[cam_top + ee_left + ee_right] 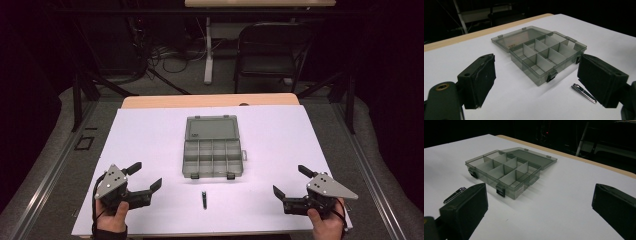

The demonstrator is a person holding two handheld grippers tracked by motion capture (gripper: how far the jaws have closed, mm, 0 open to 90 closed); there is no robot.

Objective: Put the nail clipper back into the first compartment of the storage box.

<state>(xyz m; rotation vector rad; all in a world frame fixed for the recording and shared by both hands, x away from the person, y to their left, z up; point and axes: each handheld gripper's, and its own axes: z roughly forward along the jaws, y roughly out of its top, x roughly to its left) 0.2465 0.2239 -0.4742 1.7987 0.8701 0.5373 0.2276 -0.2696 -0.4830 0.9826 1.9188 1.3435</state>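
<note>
Both grippers, left (pixel 148 176) and right (pixel 288 181), sit wide apart and empty, so the flat little nail clipper (pixel 204 199) could easily skid away from the open box (pixel 213 159) if pinched off-center.

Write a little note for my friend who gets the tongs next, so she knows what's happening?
Left tongs: open, holding nothing, low at the table's near left.
Right tongs: open, holding nothing, near right.
Organizer box: middle of the white table, lid flipped back flat, the compartments look empty.
Nail clipper: lying on the table just in front of the box, between the tongs, untouched.
Done: box is open.
Left, probably: pick up the clipper, put it in a compartment, maybe shut the lid.
</note>
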